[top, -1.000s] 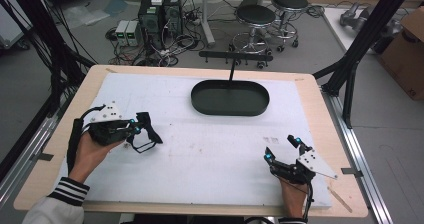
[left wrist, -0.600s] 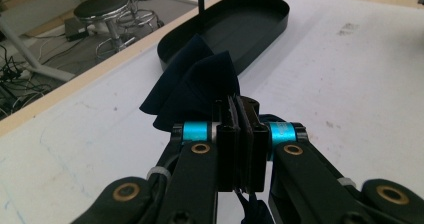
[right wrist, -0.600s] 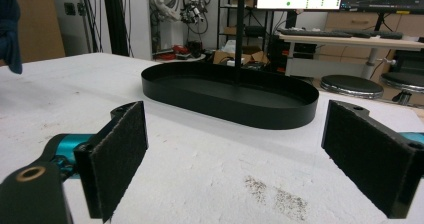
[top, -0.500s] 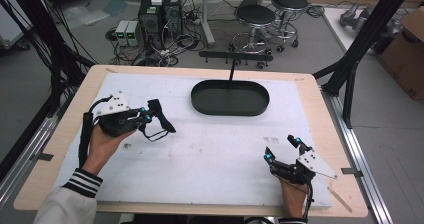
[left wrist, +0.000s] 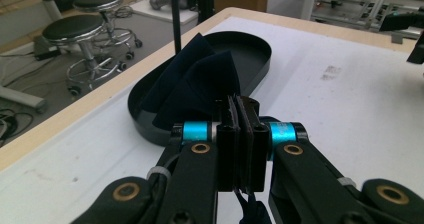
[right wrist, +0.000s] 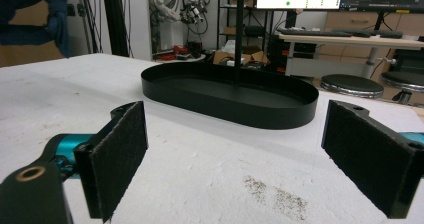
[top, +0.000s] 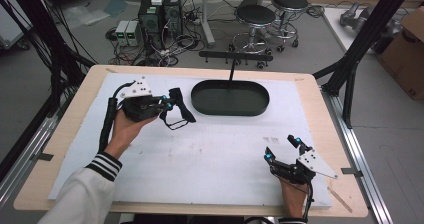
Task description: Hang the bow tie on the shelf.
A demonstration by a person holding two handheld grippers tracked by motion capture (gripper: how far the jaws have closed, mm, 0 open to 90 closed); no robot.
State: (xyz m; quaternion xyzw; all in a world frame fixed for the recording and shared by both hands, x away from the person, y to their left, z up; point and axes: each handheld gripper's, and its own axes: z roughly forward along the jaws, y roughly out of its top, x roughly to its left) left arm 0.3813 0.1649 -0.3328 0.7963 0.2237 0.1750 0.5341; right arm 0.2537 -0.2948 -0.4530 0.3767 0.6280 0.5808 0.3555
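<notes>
Left gripper [top: 167, 103] nearer black tray [top: 260, 106]

You are working at a wooden table [top: 320, 91] under a white mat [top: 215, 154]. Beyond it, two round stools [top: 256, 15] are standing on the grey floor [top: 400, 119], beside computer boxes [top: 162, 9] and tangled cables [top: 172, 46].

We note both grippers black w/ cyan collars and brass screws; left gripper [top: 167, 104] and right gripper [top: 281, 148] each carry a grey three-cornered plate and black cable. Left sleeve [top: 95, 176]: white, black-striped cuff.
</notes>
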